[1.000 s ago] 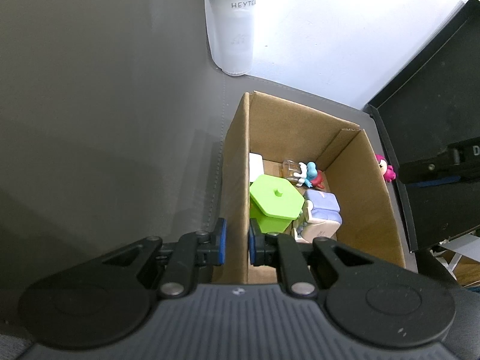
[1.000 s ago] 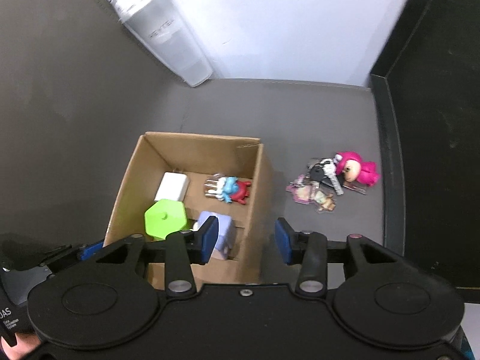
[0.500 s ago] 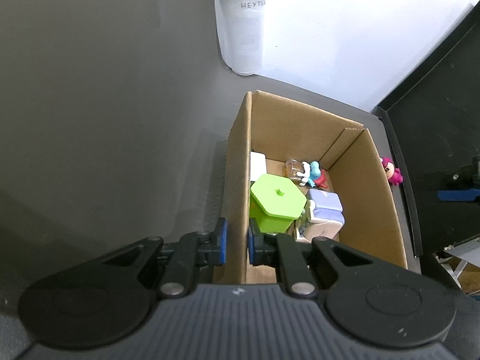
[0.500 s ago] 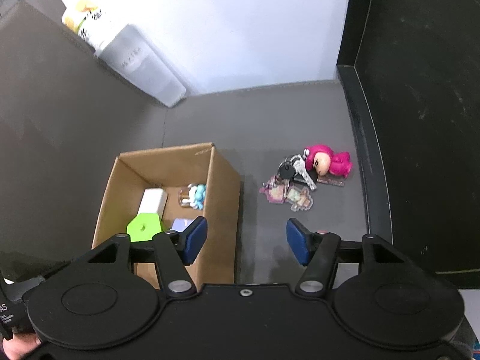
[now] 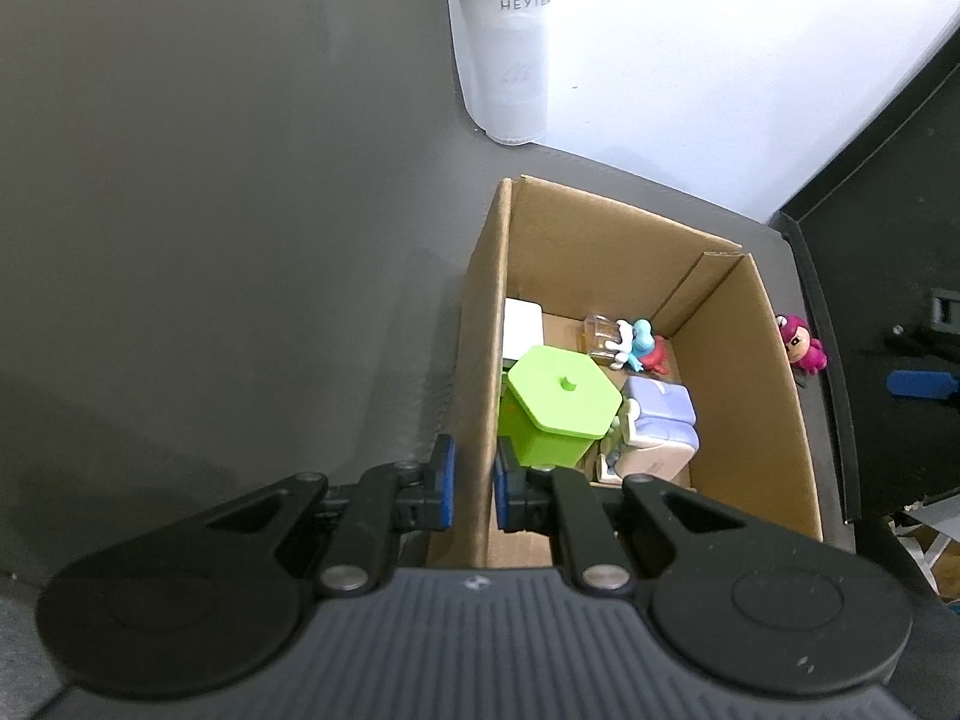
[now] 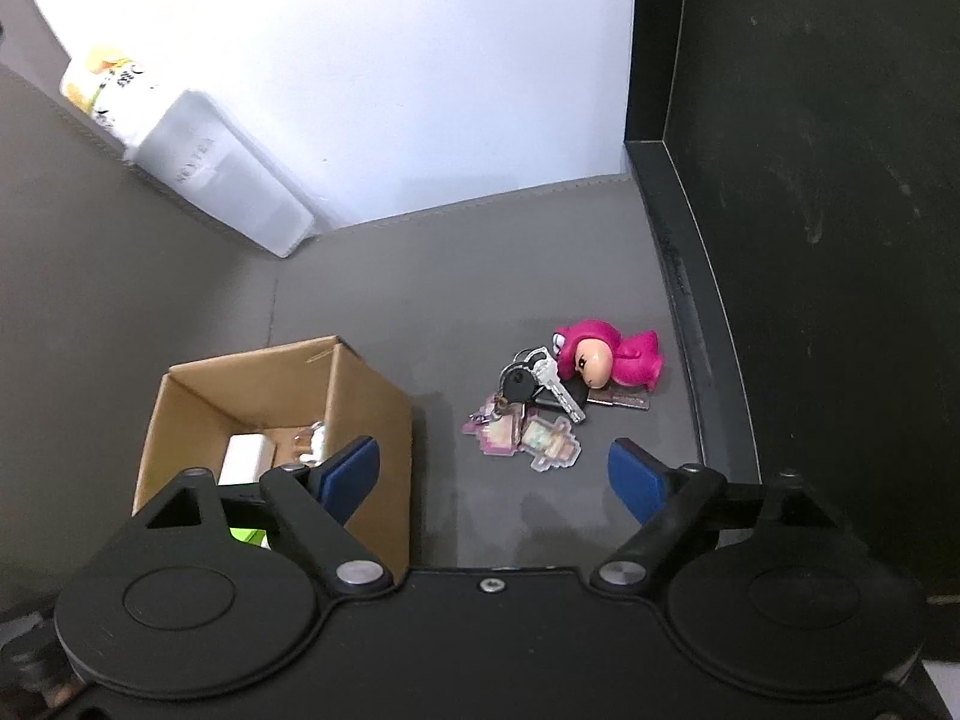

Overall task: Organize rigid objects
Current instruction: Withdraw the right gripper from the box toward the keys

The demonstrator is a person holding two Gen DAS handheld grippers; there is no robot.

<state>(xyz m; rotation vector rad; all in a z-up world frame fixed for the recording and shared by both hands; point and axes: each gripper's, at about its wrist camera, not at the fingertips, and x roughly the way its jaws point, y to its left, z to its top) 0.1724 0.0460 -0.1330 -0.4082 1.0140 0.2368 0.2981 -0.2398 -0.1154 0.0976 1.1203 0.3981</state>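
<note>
A grey worktop (image 6: pixel 480 300) runs to a white wall. Your left tool (image 5: pixel 474 483) pinches the near-left wall of the open brown cardboard box (image 5: pixel 738 372), likely steadying it for loading. Your right tool (image 6: pixel 495 474), jaws just spreading with nothing between them, hangs near the bunch of keys with pink figurine and flat charms (image 6: pixel 558 396) right of the box.
</note>
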